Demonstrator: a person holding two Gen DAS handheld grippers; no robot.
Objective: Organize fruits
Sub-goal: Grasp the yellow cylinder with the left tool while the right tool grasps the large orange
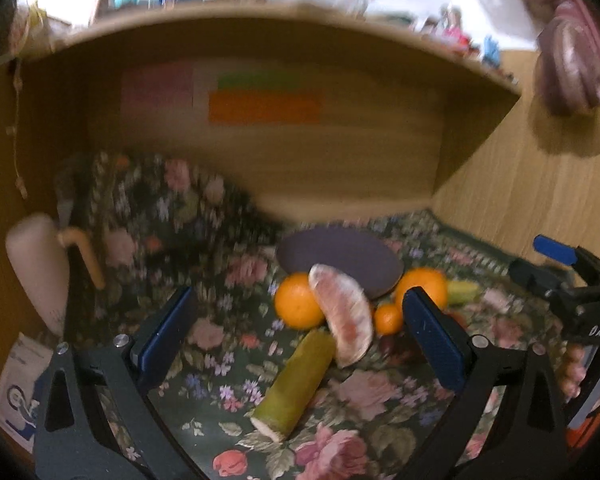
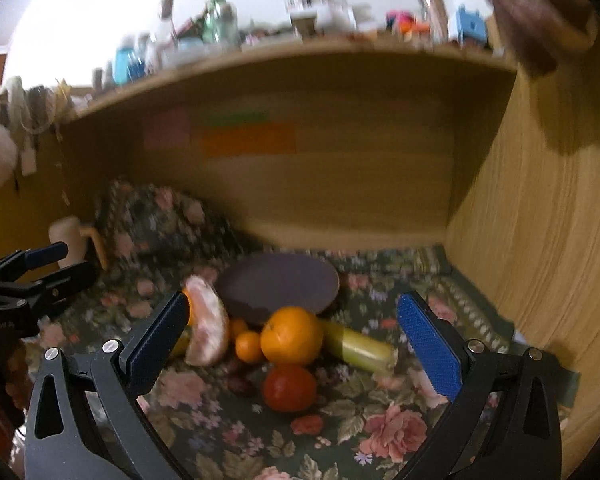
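A pile of fruit lies on a floral cloth [image 1: 228, 364] in front of a dark purple plate [image 1: 340, 258] [image 2: 278, 282]. In the left wrist view I see a peeled pomelo wedge [image 1: 344, 314], an orange [image 1: 298, 300], a second orange [image 1: 422, 286], a small mandarin [image 1: 388, 318] and a green cane piece [image 1: 296, 384]. The right wrist view shows the pomelo wedge [image 2: 206, 328], a big orange [image 2: 292, 336], a mandarin [image 2: 249, 346], a red tomato [image 2: 290, 388] and a yellow-green piece [image 2: 360, 346]. My left gripper [image 1: 300, 332] and right gripper [image 2: 296, 336] both hang open before the pile, holding nothing.
Wooden shelf walls [image 2: 540, 240] close in the back and right. The cloth bunches up at the back left [image 1: 140, 200]. A beige bottle [image 1: 40, 268] stands at the left wall. The right gripper [image 1: 572, 280] shows at the left view's right edge.
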